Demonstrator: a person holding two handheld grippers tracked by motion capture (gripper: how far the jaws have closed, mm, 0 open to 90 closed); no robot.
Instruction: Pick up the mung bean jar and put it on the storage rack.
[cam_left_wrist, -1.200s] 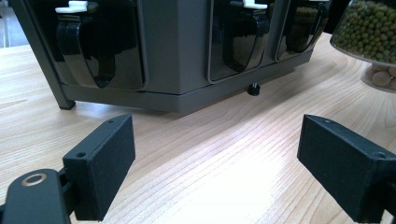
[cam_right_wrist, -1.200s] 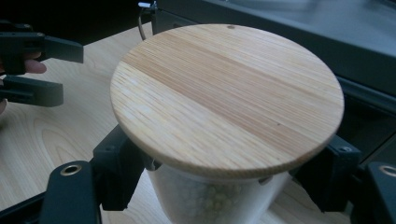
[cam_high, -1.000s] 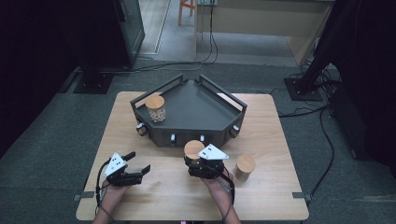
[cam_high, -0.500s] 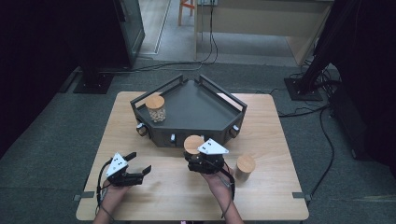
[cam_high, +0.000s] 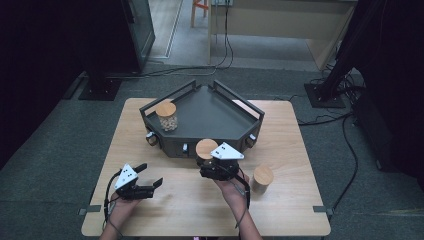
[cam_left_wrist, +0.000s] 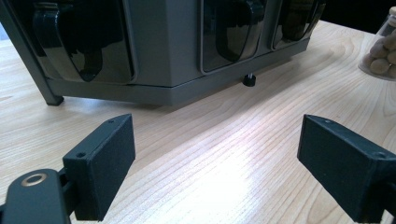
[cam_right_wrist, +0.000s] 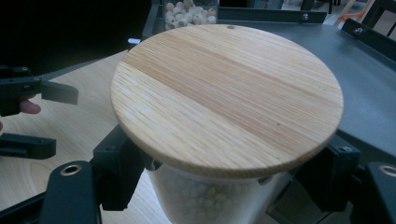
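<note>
Jaws of the left gripper (cam_high: 145, 184) are spread wide with nothing between them; it is held low over the near-left part of the wooden table (cam_high: 290, 210), well apart from everything else. In the left gripper view its two black jaws stand far apart over bare wood, and the front wall of the dark tray (cam_left_wrist: 168, 56) is seen ahead, raised on small feet.

Further right, on the far half of the table, the dark tray (cam_high: 220, 117) is set with its point away from the person. A glass jar with a wooden lid (cam_high: 167, 116) is stood upright in the tray's left part; pale round pieces can be made out inside it.

Just in front of the tray's near wall, the right gripper (cam_high: 206, 161) is clenched on a second jar (cam_high: 206, 150), which is gripped around its glass body just under the wooden lid. In the right gripper view the round lid (cam_right_wrist: 228, 95) is seen from close above, with one jaw pressed to each side of the glass below it, and pale round pieces are visible inside. Whether the jar's base is resting on the table cannot be told.

At the right, a third jar with a wooden lid (cam_high: 263, 178) is stood on the table, just beside the person's right hand.
</note>
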